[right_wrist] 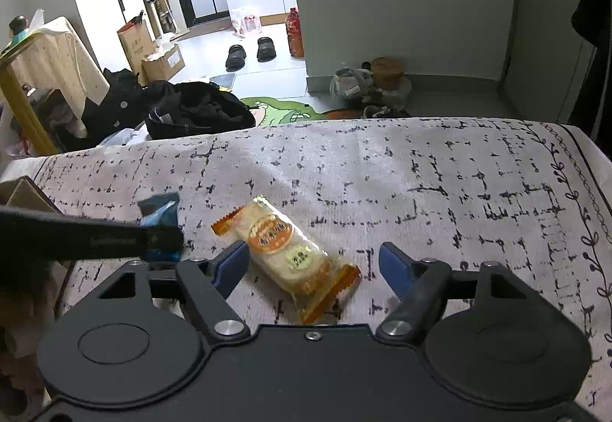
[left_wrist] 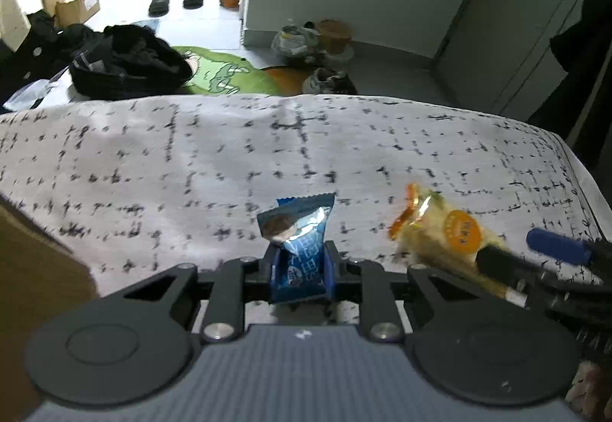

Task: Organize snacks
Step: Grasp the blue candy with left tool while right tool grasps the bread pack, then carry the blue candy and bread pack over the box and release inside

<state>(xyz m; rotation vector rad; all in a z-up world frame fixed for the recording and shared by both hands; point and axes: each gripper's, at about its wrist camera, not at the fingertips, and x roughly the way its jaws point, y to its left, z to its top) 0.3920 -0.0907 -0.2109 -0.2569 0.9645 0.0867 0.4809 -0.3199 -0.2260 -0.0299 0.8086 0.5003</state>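
My left gripper (left_wrist: 300,261) is shut on a blue snack packet (left_wrist: 296,231), which stands upright between the jaws above the patterned cloth (left_wrist: 191,162). The packet also shows in the right wrist view (right_wrist: 160,211), partly hidden by the left gripper's arm. An orange and clear wrapped cake (right_wrist: 290,254) lies on the cloth between the fingers of my open right gripper (right_wrist: 313,257); its left finger sits close to the wrapper. In the left wrist view the cake (left_wrist: 443,231) lies to the right, with the right gripper's fingers (left_wrist: 554,246) around its near end.
A brown cardboard box (left_wrist: 34,269) stands at the left edge of the cloth; it also shows in the right wrist view (right_wrist: 23,192). Beyond the far edge lie dark clothes (right_wrist: 199,108), a green mat (right_wrist: 283,110), bags and shoes on the floor.
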